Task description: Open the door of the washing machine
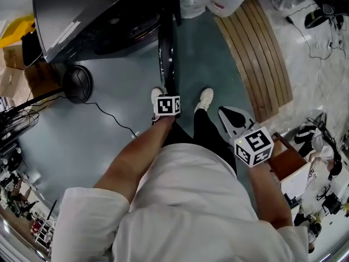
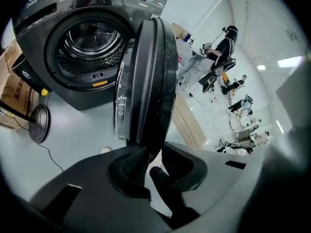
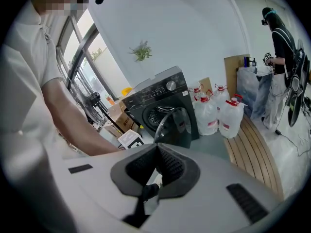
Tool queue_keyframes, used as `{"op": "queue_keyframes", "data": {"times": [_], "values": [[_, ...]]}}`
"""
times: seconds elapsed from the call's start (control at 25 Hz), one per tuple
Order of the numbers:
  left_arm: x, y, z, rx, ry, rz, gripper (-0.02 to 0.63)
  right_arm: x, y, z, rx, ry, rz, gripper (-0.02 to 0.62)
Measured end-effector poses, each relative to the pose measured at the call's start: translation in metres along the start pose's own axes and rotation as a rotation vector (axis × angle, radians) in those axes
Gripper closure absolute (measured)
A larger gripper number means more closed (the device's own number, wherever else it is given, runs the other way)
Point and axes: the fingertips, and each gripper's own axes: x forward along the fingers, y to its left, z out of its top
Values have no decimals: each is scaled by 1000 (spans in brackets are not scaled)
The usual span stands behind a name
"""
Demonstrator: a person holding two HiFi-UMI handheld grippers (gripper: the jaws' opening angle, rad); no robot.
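The dark front-load washing machine (image 1: 92,15) stood with its round door (image 2: 146,76) swung wide open. The left gripper (image 2: 148,159) was clamped on the near rim of the door. The right gripper (image 3: 156,166), pressed closed on nothing, was held apart from the door, to its right.

Bright, even light; windows (image 3: 90,52) blow out at the right gripper view's upper left, the door (image 2: 150,81) glints, and fisheye curving darkens every edge.

One washing machine (image 2: 53,13), one door (image 2: 150,81), two grippers (image 2: 150,154) (image 3: 156,152), two white shoes (image 1: 205,99).
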Motion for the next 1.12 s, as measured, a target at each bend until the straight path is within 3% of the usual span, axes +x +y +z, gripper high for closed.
{"op": "queue_keyframes", "data": {"times": [0.44, 1.12], "values": [[21, -52, 7, -75, 3, -34, 518, -9, -26, -4, -19, 31, 36, 586], [49, -111, 24, -116, -32, -60, 525, -34, -58, -20, -36, 50, 49, 586]]}}
